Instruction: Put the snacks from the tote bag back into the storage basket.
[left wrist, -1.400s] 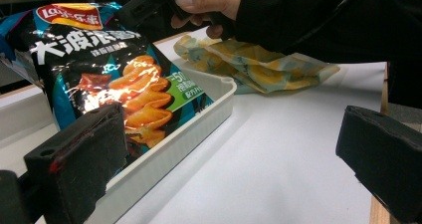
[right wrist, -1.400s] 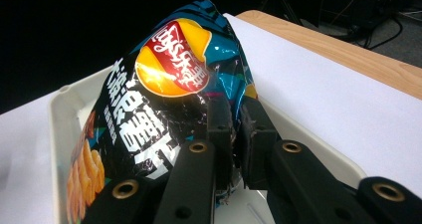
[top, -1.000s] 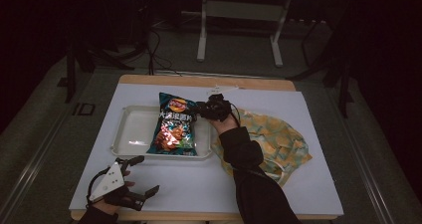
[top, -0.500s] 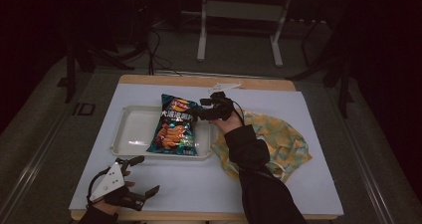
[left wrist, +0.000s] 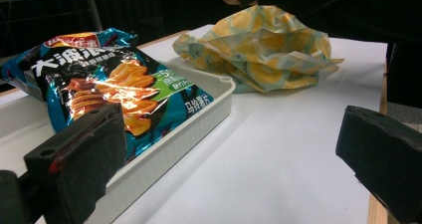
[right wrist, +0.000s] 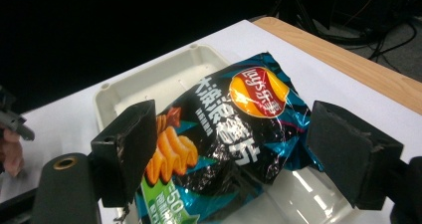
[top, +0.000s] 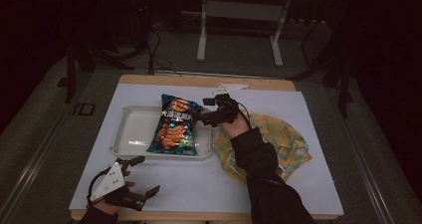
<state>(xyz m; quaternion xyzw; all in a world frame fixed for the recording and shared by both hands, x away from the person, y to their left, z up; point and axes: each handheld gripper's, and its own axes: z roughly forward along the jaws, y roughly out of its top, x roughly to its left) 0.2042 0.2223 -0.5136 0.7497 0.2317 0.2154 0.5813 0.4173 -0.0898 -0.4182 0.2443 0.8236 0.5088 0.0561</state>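
Dark floor and metal stand legs lie beyond my table [top: 318, 194], whose white top has a wooden edge showing along the far side. On it, just ahead of my right tongs [top: 197, 115], sits a shallow cream plastic tray [top: 130, 134] with rounded corners and a raised rim. The chip bag [top: 175, 127] lies in the tray's right end, its top corner riding up over the far rim; it is glossy crinkled foil, dark blue with a red and yellow logo and orange chips printed on it. My right tongs hover over that upper end, and their jaws have just been opening: in the right gripper view the two black foam pads [right wrist: 125, 149] stand wide on either side of the bag without pressing it, so nothing is held. Just behind and under my right forearm a rumpled yellow and pale-green patterned bag [top: 278, 139] lies flat beside the tray, close enough that I cannot tell whether they touch. My left tongs [top: 142, 175] rest at the near left corner of the table, well apart from the tray, jaws spread wide and empty; between them in the left gripper view I see bare white table, with the tray wall and the chip bag off to one side and the patterned bag farther on. A small white plate-like piece [top: 230, 88] lies near the far edge, beyond my right tongs.
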